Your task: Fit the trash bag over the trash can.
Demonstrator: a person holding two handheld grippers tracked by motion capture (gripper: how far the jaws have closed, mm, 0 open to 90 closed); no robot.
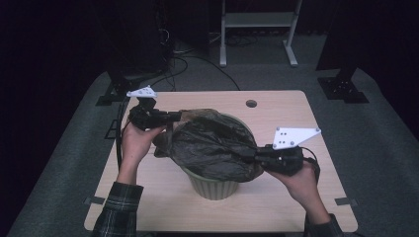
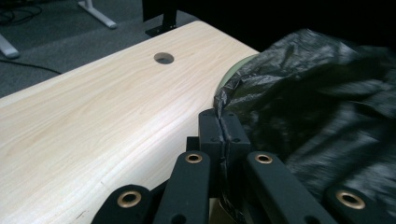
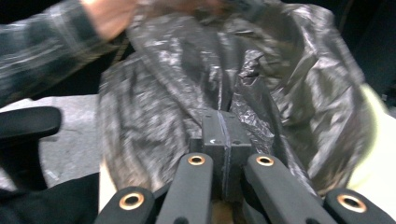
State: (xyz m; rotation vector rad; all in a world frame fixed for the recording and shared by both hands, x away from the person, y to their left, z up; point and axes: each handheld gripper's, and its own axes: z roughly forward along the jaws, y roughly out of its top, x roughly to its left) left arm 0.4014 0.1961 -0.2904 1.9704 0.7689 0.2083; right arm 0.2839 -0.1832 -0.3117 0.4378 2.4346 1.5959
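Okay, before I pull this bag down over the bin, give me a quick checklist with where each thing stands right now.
1. Left tongs shut on the bag edge: ok, film pinched between the jaws.
2. Right tongs shut on the bag: ok, film caught in the closed jaws.
3. Bag over the bin mouth: ok, it drapes across the top between both grips.
4. Bag edge past the rim all round: not ok, green rim shows bare at the far side.
5. Bin upright on the table: ok.
6. Bag free of tears: cannot tell, the film is too crumpled and dark.

Bag (image 1: 212, 148) hides bin's (image 1: 215, 185) inside — right gripper view blurred.
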